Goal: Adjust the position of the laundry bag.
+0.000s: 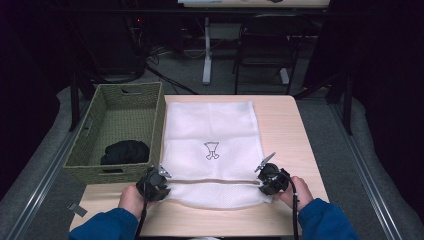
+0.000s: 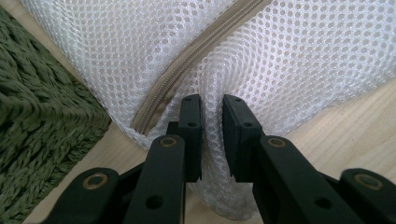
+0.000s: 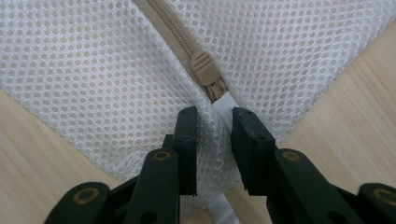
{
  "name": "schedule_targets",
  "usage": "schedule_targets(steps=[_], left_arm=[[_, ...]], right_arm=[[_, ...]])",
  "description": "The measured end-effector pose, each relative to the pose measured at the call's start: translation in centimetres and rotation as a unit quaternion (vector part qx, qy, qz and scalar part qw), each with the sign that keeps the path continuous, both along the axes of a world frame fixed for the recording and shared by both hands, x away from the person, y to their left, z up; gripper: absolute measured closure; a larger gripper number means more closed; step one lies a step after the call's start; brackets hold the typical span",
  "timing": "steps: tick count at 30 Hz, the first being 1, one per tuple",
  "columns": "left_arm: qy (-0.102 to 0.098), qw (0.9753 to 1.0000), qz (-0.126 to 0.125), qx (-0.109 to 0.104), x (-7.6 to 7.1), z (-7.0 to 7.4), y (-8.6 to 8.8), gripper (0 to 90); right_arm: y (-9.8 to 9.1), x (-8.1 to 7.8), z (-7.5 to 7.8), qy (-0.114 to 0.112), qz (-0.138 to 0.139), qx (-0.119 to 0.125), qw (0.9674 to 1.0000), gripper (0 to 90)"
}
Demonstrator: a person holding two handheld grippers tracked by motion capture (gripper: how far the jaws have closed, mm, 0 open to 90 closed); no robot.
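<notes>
A white mesh bag (image 1: 210,145) lies flat, long axis running away from both grippers. The left gripper (image 2: 212,121) and right gripper (image 3: 215,135) each pinch a near corner; the zipper (image 1: 210,181) spans between them.

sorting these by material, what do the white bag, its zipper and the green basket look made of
White mesh laundry bag: likely synthetic netting, matte and slightly see-through; the left gripper view shows even round holes. Beige zipper: woven tape with a moulded, probably plastic, slider. Olive-green woven basket: twisted cord, perhaps paper rope or seagrass, matte, with a plaited texture.
</notes>
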State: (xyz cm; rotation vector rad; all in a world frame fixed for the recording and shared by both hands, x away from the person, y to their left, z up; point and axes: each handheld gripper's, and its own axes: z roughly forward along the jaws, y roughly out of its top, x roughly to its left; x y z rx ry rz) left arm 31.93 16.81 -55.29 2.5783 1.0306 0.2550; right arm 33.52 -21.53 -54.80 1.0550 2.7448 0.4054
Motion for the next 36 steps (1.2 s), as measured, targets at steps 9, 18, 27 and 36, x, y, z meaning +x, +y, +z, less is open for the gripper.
schedule_targets(steps=[9,18,27,36], left_arm=[[-0.005,0.9999,0.001,0.010,0.2,0.1,-0.2,75.3],[-0.052,0.9965,-0.037,0.054,-1.3,1.7,-1.5,43.4],[-0.075,0.9960,-0.048,-0.002,-2.3,3.2,-1.0,15.8],[-0.093,0.9936,-0.062,-0.015,-2.8,3.7,-1.5,10.5]], right_arm=[[0.0,0.5,-0.1,-0.004,0.000,0.002,1.0000,69.3],[-0.2,0.5,0.1,0.004,-0.006,0.012,0.9999,52.2],[-1.9,-0.4,3.1,-0.032,-0.033,0.094,0.9945,9.5],[-3.0,-1.1,3.9,-0.042,-0.049,0.122,0.9904,4.4]])
